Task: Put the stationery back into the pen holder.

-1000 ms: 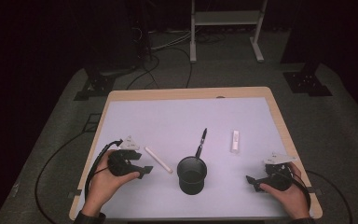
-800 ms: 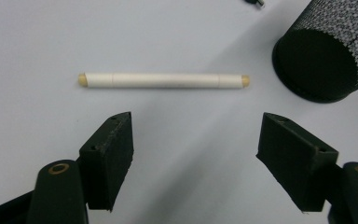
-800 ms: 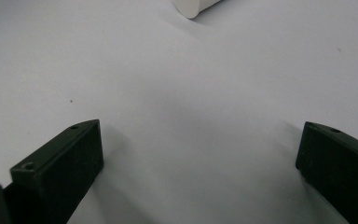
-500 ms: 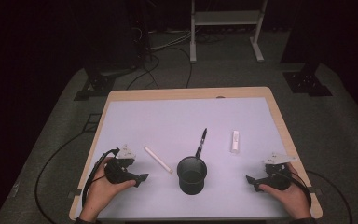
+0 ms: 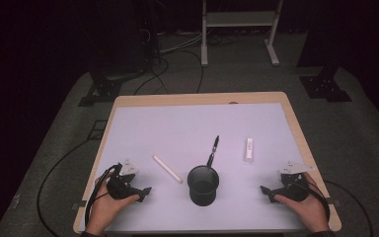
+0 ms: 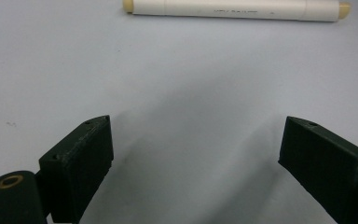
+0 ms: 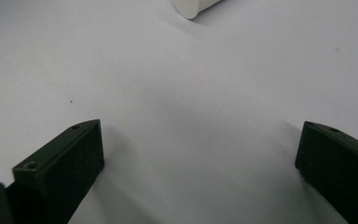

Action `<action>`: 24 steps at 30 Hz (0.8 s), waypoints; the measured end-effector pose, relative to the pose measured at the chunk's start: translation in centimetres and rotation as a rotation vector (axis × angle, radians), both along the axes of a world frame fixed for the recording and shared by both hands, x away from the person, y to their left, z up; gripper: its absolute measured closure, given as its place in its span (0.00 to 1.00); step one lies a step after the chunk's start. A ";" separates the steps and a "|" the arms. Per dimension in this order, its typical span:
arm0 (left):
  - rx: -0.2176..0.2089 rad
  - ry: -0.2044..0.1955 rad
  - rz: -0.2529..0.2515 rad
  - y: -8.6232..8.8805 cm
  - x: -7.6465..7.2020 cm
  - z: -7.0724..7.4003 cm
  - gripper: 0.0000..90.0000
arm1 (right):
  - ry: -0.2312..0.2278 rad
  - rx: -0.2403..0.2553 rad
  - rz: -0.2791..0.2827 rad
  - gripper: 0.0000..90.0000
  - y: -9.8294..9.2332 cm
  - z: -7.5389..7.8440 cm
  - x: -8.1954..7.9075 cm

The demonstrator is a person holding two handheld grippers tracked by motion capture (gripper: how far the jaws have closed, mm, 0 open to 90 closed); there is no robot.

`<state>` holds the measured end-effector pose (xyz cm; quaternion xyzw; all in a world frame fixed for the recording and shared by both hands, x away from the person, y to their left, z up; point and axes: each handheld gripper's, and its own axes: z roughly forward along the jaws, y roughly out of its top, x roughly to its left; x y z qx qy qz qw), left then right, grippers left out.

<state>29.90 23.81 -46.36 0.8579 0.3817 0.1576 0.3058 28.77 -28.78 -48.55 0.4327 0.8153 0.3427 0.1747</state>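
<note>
We judge the work barely begun: the white marker lies loose on the surface, just left of the black cup, with one dark pen standing in it and a small white piece to its right. Our left gripper rests low, jaws just opened wide and empty, marker ahead. Our right gripper rests low too, jaws spread, empty.

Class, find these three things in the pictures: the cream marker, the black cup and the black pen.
cream marker [image 6: 235,9], left gripper view, middle of its barrel.
black cup [image 5: 203,185], high view, on its dark inside below the rim.
black pen [image 5: 213,149], high view, midway along its shaft.
</note>
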 end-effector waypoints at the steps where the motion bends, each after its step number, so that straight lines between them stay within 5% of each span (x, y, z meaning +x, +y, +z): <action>1: 0.003 -0.001 0.005 0.1 0.0 -0.1 0.09 | 0.000 0.001 -0.004 0.02 0.0 0.0 0.0; 14: -0.072 -0.057 0.023 1.1 -0.2 -1.6 0.02 | -0.014 0.014 -0.063 0.21 0.2 0.5 0.1; 24: -0.076 -0.056 0.026 1.1 -0.2 -1.6 0.02 | -0.019 0.037 -0.089 0.25 0.8 1.7 1.1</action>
